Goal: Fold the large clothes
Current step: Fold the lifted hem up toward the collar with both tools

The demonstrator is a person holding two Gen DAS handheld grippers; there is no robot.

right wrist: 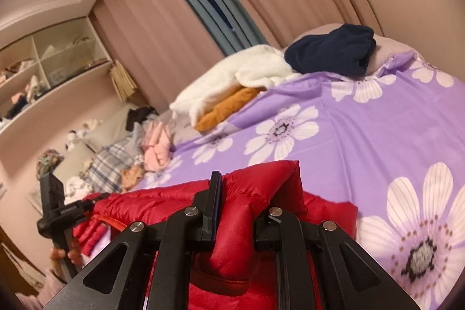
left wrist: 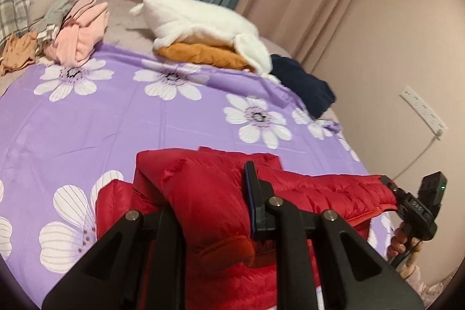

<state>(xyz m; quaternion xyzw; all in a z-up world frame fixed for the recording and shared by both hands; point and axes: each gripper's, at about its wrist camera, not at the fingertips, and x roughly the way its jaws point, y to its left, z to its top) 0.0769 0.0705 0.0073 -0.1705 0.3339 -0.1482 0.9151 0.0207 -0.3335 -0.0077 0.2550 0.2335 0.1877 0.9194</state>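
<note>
I have a red puffer jacket (left wrist: 209, 193) pinched in both grippers, low in the centre of each frame, over the purple flowered bedspread (left wrist: 122, 118). My left gripper (left wrist: 209, 202) is clamped on a thick fold of the padding, and my right gripper (right wrist: 241, 193) bites a similar bunched ridge; both sets of jaws are closed on the jacket. In the left view the jacket stretches toward the lower right, where my other hand shows. It looks light, puffy and slick, so I judge it will spring back and slide. Seams and hem edges should hold better than the padded middle. At the top of the frame lie 2 stacked items: a white fleece (left wrist: 200, 19) over an orange garment (left wrist: 203, 54).
</note>
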